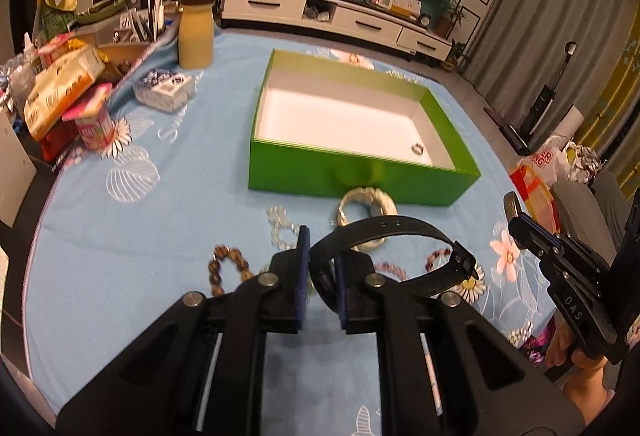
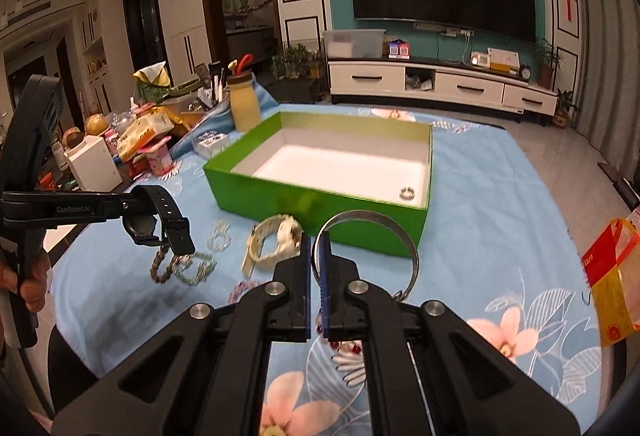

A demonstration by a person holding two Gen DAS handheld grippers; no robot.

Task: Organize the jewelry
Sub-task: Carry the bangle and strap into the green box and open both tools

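Note:
My left gripper [image 1: 320, 252] is shut on a black watch [image 1: 392, 232], held above the blue cloth; it also shows in the right wrist view [image 2: 156, 220]. My right gripper [image 2: 316, 252] is shut on a silver metal bangle [image 2: 372, 220], lifted in front of the green box [image 2: 320, 196]. The green box [image 1: 360, 172] has a white floor with one small ring [image 1: 417, 147] in its right corner. A cream watch [image 2: 276, 240], clear bead bracelets [image 2: 218, 236] and a brown bead bracelet [image 1: 224, 268] lie on the cloth before the box.
Clutter stands at the table's left: a yellow bottle [image 1: 195, 32], snack packs [image 1: 60, 88], a pink cup [image 1: 94, 124] and a small jewelry case [image 1: 164, 88]. A red and yellow bag [image 2: 612, 272] hangs at the right edge. A TV cabinet stands beyond the table.

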